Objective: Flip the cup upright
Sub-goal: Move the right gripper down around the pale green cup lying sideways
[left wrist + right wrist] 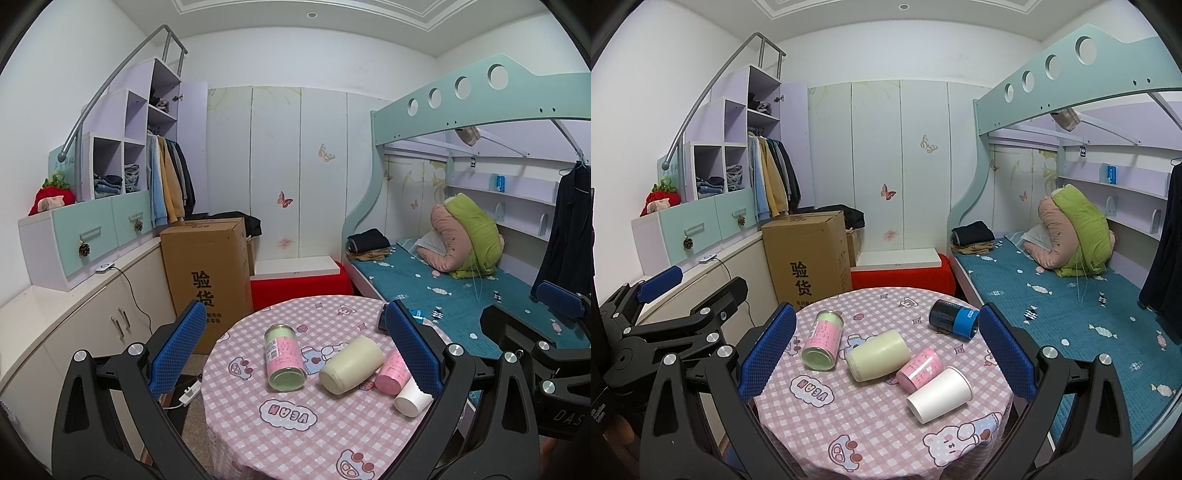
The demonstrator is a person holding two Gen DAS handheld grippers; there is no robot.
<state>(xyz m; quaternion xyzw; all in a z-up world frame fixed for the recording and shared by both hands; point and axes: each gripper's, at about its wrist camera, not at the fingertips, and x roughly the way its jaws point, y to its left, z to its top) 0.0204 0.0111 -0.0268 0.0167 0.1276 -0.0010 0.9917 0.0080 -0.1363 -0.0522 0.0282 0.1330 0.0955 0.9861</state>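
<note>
White paper cup (939, 394) lies on its side at the lower right of the right wrist view, mouth toward the camera, touching a pink can (919, 368) just behind it. A cream cup (878, 355) lies on its side at centre frame, a pink-and-green can (822, 344) left of it and a dark blue can (954, 318) at upper right, all tipped on the checked worktop (871, 435). Right tongs (886, 350) and left tongs (295, 345) hang released, grasping nothing, probably held back so a cup can be picked first
</note>
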